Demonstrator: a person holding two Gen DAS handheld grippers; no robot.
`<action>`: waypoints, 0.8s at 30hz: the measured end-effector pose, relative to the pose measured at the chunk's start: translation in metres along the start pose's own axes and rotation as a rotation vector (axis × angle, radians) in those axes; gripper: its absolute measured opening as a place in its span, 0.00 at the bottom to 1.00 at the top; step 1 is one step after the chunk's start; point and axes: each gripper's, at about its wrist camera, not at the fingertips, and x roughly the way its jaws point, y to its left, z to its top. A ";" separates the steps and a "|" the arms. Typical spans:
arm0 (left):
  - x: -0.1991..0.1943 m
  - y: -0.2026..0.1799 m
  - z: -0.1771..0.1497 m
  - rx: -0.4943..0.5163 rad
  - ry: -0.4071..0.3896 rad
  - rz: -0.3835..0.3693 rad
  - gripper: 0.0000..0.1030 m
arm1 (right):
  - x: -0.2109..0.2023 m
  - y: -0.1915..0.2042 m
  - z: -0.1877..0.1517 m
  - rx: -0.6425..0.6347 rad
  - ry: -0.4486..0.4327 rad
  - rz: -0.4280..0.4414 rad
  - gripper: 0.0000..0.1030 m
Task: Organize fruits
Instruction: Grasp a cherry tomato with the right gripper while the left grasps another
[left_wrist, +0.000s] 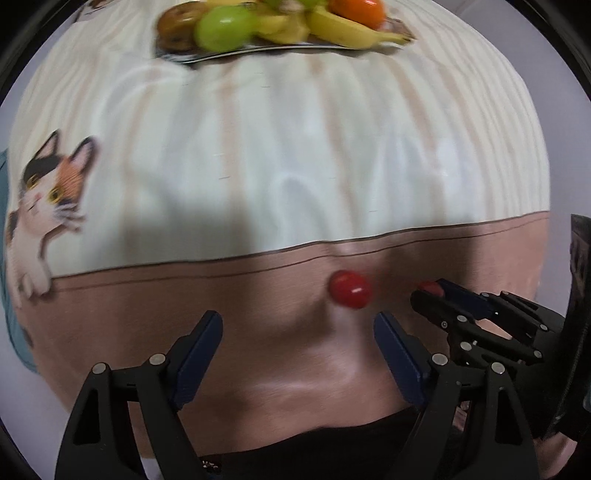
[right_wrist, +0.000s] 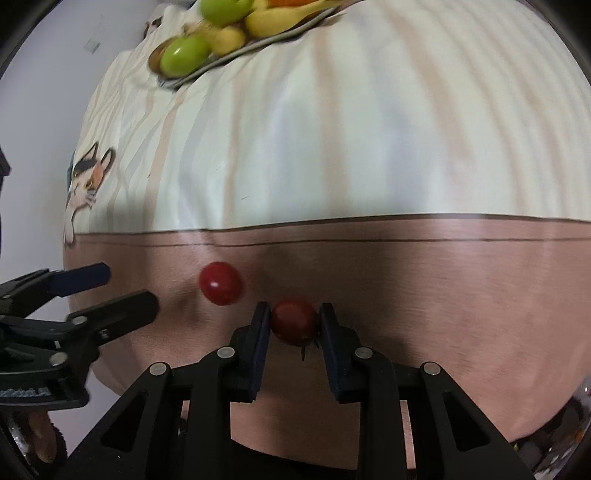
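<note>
While the right gripper (right_wrist: 294, 320) pinched a dark cherry tomato (right_wrist: 295, 322), the left gripper (left_wrist: 298, 330) (jaws spread) hovered near a second tomato (left_wrist: 350, 289) on the tablecloth (left_wrist: 258, 166).

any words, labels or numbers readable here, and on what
None can be read.
Left gripper: a pale strip on its body, low at the left edge of the right wrist view, has marks too blurred to read.
Cloth: a printed cat and stripes, no text.
Fruit tray: no label visible.
</note>
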 end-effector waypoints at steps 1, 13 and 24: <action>0.005 -0.007 0.001 0.015 0.005 0.000 0.81 | -0.005 -0.006 -0.001 0.009 -0.007 -0.009 0.28; 0.043 -0.055 0.005 0.111 0.071 0.019 0.65 | -0.017 -0.035 -0.006 0.083 -0.027 -0.041 0.28; 0.051 -0.055 0.001 0.105 0.056 0.044 0.26 | -0.017 -0.035 -0.005 0.081 -0.025 -0.047 0.28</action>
